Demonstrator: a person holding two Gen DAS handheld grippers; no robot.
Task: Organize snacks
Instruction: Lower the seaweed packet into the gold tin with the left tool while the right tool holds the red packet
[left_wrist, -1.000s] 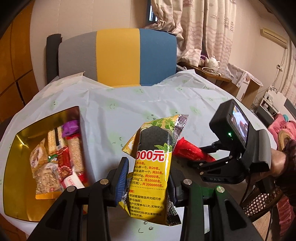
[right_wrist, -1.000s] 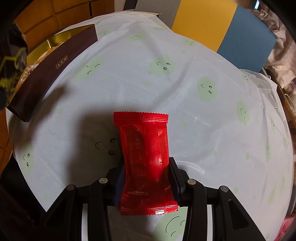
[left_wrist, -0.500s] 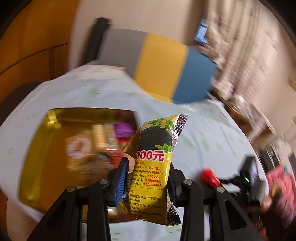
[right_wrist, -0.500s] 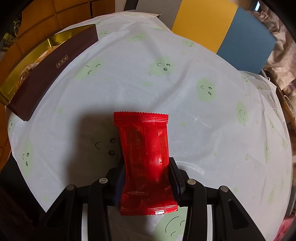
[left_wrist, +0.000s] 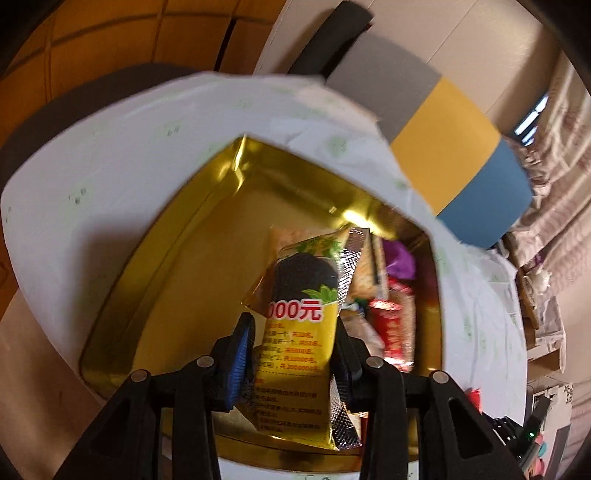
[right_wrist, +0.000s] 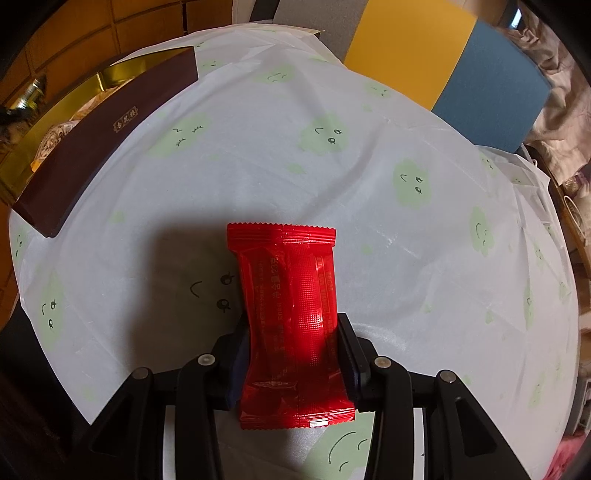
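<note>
Several snacks (left_wrist: 384, 295) in gold tin (left_wrist: 177, 280); left jaws clamp yellow packet (left_wrist: 299, 339), right clamp red packet (right_wrist: 291, 317).

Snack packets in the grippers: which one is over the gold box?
The yellow snack packet, clamped in the left gripper, hangs over the gold box. The red snack packet in the right gripper is over the tablecloth.

A home: curtains (left_wrist: 554, 147); cushioned chair (right_wrist: 443, 48); clothed table (right_wrist: 332, 177).

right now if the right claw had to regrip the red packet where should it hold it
Across the red packet at its narrow padded middle, coming from the near short end as the right claw does now; the crimped ends are flat and thin, likely to slip.
</note>
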